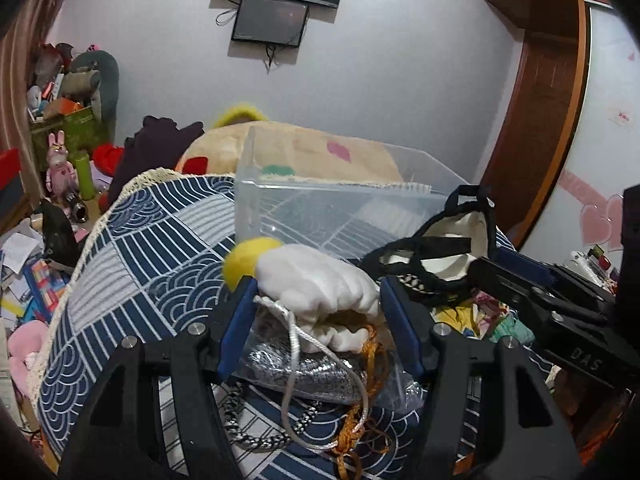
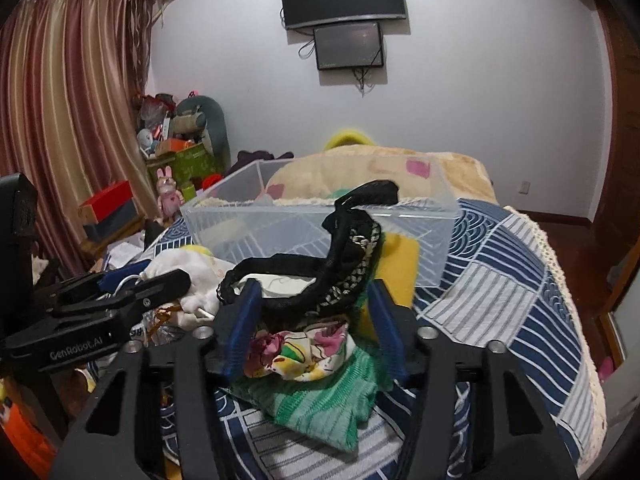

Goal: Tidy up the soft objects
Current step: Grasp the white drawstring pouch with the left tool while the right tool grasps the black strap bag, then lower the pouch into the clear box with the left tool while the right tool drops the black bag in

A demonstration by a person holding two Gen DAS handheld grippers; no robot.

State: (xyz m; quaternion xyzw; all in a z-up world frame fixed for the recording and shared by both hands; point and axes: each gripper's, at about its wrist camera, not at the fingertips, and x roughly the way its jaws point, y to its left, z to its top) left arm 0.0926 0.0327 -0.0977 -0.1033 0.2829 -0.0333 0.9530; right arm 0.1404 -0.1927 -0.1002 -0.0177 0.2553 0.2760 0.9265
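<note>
Left gripper (image 1: 318,300) jaws part-way in, blue pads flanking the white plush (image 1: 320,280) with the yellow end (image 1: 248,258); left pad looks to be touching it, right pad contact can't be confirmed, so grip unclear. Under the plush: white drawstring pouch (image 1: 296,320), clear plastic bag (image 1: 296,372) with silvery contents, orange cord (image 1: 360,420). Right gripper (image 2: 314,312) jaws narrower, straddling the black strap bag (image 2: 320,280) and floral cloth (image 2: 296,350); can't tell if the pads press on either. Green knit cloth (image 2: 320,404) lies beneath at 6 o'clock, yellow sponge-like piece (image 2: 400,268) at 1 o'clock. Clear plastic bin (image 2: 248,216) sits at 12 o'clock of both grippers on the blue patterned cover (image 2: 500,300); through its walls only the cover's pattern shows, nothing inside that I can make out. Black bag's mouth stands open with a white lining; its contents are hidden. Beige blanket (image 2: 452,176) behind the bin. Pile's lower layers occluded by the gripper bodies
</note>
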